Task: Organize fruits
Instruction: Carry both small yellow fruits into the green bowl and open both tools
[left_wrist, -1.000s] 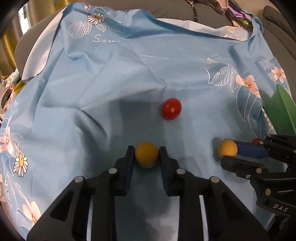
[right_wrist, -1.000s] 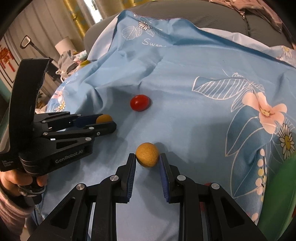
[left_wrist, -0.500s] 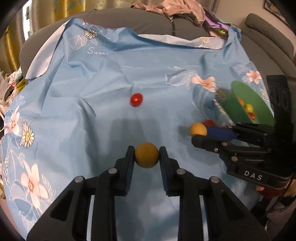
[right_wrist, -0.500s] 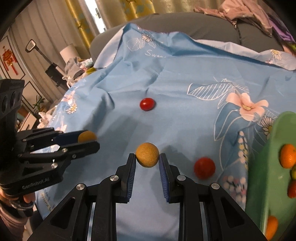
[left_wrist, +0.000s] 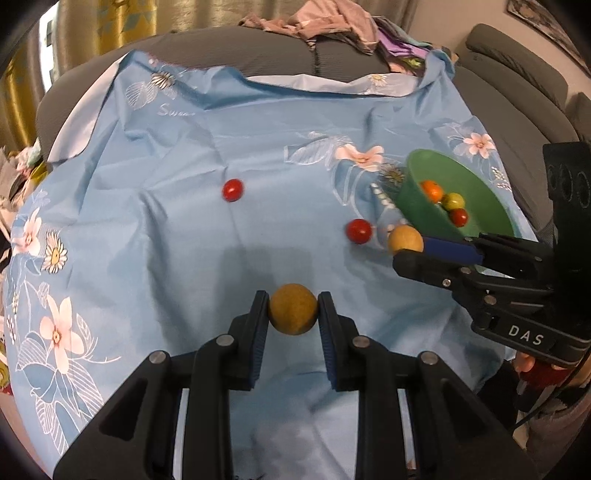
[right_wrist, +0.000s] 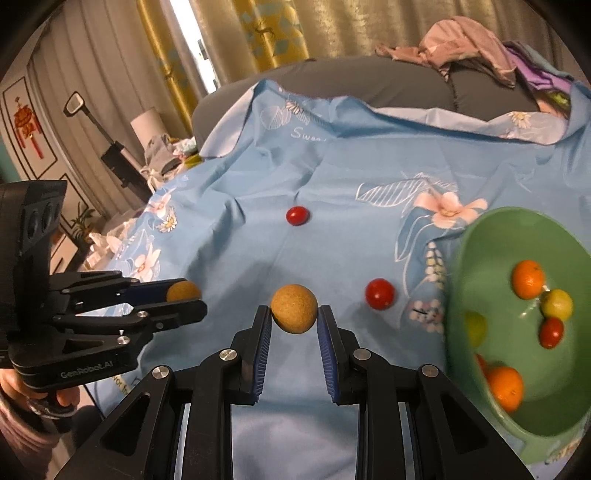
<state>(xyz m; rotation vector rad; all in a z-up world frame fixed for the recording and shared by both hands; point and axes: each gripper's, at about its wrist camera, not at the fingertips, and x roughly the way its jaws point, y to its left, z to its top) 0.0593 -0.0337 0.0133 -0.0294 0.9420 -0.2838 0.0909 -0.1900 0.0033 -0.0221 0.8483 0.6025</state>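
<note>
The left hand-held gripper (left_wrist: 293, 309) pinches a round, dull-yellow, rough-skinned fruit (left_wrist: 293, 309) between its blue-padded black fingers (left_wrist: 258, 325), raised above a light-blue floral cloth (left_wrist: 184, 258) draped over a grey sofa (left_wrist: 258, 48). In the left wrist view the right hand-held gripper (left_wrist: 406, 245) reaches in from 3 o'clock, nipping a second, paler yellow round fruit (left_wrist: 405, 239) at its fingertips; that fruit sits just beside the near rim of a green plastic bowl (left_wrist: 424, 206) at about 2 o'clock.

In the right wrist view the same pale yellow fruit (right_wrist: 294, 308) is squeezed between the right gripper's blue pads (right_wrist: 263, 332), and the left gripper (right_wrist: 184, 295) enters from 9 o'clock with its dull-yellow fruit (right_wrist: 183, 291) at its tips. The green bowl (right_wrist: 458, 295) fills the 3 to 4 o'clock side, tilted toward the camera.

Inside the bowl lie two orange citrus fruits (right_wrist: 528, 278), a yellow-green fruit (right_wrist: 557, 304), a small red fruit (right_wrist: 551, 332) and another yellowish one against the near wall.

Two red cherry tomatoes rest loose on the cloth: one (right_wrist: 379, 293) near the bowl's outer wall at about 2 o'clock from the held fruit, the other (right_wrist: 297, 215) farther back toward 12 o'clock, well apart from the first. A heap of pink and purple clothing (right_wrist: 472, 44) lies on the sofa back at 1 o'clock.
</note>
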